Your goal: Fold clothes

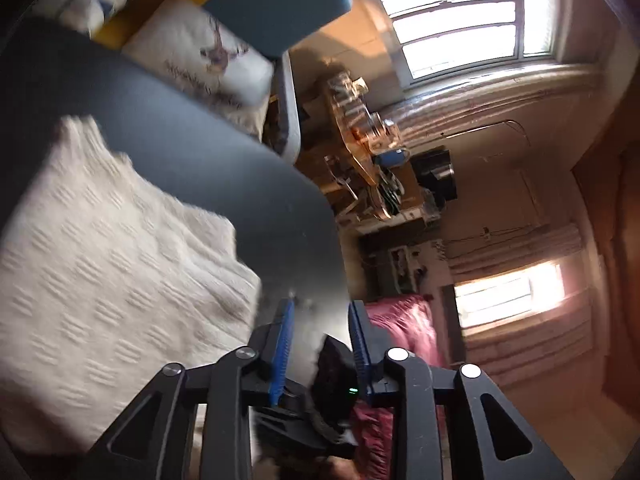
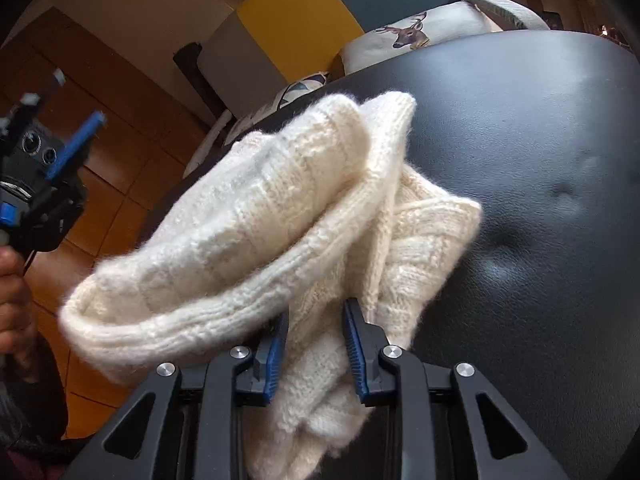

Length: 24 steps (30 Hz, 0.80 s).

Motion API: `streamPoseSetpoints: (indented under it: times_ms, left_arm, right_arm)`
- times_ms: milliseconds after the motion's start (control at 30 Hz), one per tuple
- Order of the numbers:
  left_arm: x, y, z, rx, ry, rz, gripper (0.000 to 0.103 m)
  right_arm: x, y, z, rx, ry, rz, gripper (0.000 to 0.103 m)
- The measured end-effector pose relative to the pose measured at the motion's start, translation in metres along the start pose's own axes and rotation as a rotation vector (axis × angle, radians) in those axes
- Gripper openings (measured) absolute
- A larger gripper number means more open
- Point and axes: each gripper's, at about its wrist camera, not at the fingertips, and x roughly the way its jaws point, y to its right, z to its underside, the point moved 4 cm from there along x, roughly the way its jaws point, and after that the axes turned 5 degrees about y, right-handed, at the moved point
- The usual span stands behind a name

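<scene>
**Cream sweater mid-fold, only one claw actually on it**

Nearest thing: the right claw (image 2: 314, 344) has its blue pads either side of a bunched chunk of the cream knit sweater (image 2: 256, 216). Looks like it's gripping it, but the pads aren't squeezed tight together. The sweater sits on the black padded surface (image 2: 540, 184), one thick part doubled over into a lumpy roll near the edge.

The left claw (image 1: 320, 336) is spread apart with nothing in it, off past the surface's edge, with the sweater (image 1: 104, 256) lying flat beside it. In the right view it's held up by a hand (image 2: 12, 300).

I'd say roughly partway: one fold started, messy, needs flattening and squaring.

Further back: a deer-print cushion (image 2: 424, 32), a yellow panel (image 2: 296, 28), windows (image 1: 460, 16), a cluttered shelf (image 1: 368, 152). Nothing's blocking the surface itself.
</scene>
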Motion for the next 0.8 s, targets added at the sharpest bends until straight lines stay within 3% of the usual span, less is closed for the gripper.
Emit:
streamPoseSetpoints:
  times_ms: [133, 233, 367, 467, 600, 667, 800]
  left_arm:
    - [-0.061, -0.049, -0.004, 0.104, 0.104, -0.157, 0.04]
    - [-0.086, -0.092, 0.01, 0.112, 0.108, -0.225, 0.04]
    - [-0.085, -0.117, 0.029, 0.12, 0.084, -0.246, 0.04]
    - [-0.078, -0.122, 0.036, 0.143, 0.056, -0.249, 0.04]
    - [-0.059, -0.111, 0.043, 0.255, 0.02, -0.28, 0.04]
    - [-0.051, -0.103, 0.044, 0.305, 0.011, -0.249, 0.04]
    - [-0.032, -0.092, 0.039, 0.373, -0.019, -0.232, 0.04]
  right_arm:
    - [-0.051, -0.009, 0.008, -0.067, 0.079, 0.022, 0.028]
    - [-0.078, -0.043, 0.002, -0.161, 0.108, -0.058, 0.033]
    - [-0.065, -0.109, -0.011, -0.321, 0.005, -0.171, 0.041]
    - [-0.022, -0.138, 0.008, -0.409, -0.137, -0.178, 0.042]
    - [0.008, -0.147, 0.024, -0.458, -0.319, -0.083, 0.042]
    - [0.02, -0.145, 0.027, -0.451, -0.387, -0.07, 0.042]
    - [0.026, -0.14, 0.027, -0.406, -0.422, -0.104, 0.042]
